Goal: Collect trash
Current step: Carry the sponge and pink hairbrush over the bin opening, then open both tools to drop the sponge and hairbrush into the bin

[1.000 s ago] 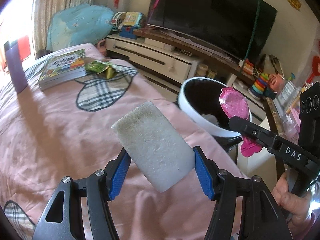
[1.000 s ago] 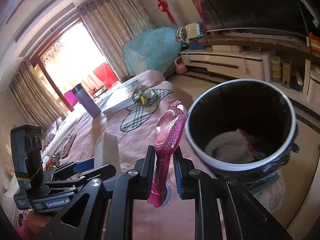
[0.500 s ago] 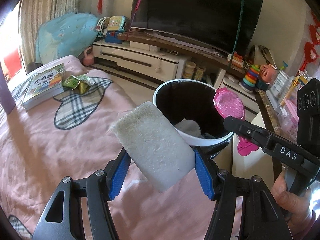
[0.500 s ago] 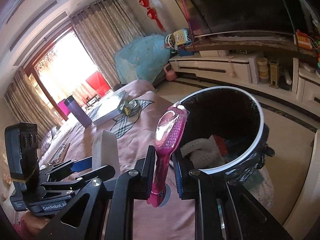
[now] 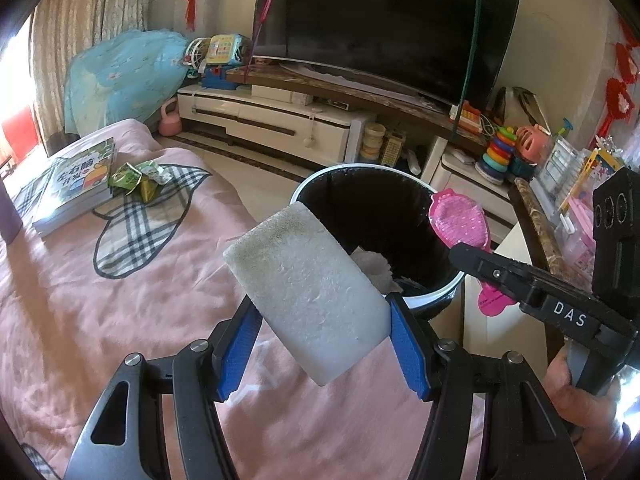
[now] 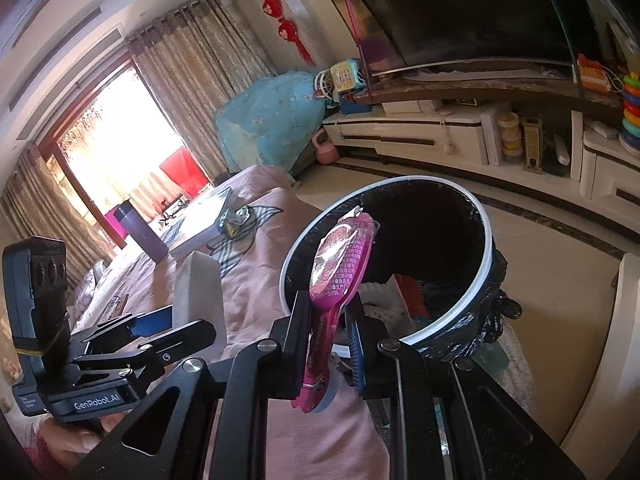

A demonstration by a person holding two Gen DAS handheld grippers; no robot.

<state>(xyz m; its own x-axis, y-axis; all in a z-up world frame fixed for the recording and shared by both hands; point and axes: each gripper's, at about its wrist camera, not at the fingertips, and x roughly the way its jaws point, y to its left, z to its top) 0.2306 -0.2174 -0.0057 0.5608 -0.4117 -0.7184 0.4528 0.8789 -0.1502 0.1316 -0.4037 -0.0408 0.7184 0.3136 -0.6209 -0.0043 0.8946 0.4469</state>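
Both grippers are pointing forward and downward over the edge of a pink-covered bed (image 5: 100, 320), side by side, each carried by a person's hand (image 5: 580, 408) that shows only partly at the frame edge. The left gripper (image 5: 320, 336) is holding a white sponge block (image 5: 304, 292) across its width, the blue pads (image 5: 408, 356) pressing on both sides with the jaws standing fairly wide; the block is tilting up and away, its far corner overlapping the near rim of the trash bin (image 5: 436, 292) in the left wrist view. The right gripper (image 6: 332, 328) is clamping the handle of a pink brush (image 6: 340, 264) with its jaws nearly together, the brush head standing upright in front of the bin's opening (image 6: 484, 240).

The bin is sitting on the floor just beside the bed, lined with a black bag and ringed in white; white crumpled material and something red, possibly packaging, are lying inside. Farther back on the bed, a stack of books (image 5: 76, 184) is lying with green wrappers (image 5: 136, 178) just beside it, on a plaid patch of the cover, and a purple tumbler (image 6: 140, 232) is standing near them. Beyond the bed, a large dark television (image 5: 380, 28) is sitting on a low white cabinet (image 5: 260, 120), with toys around it and curtains by a bright window.
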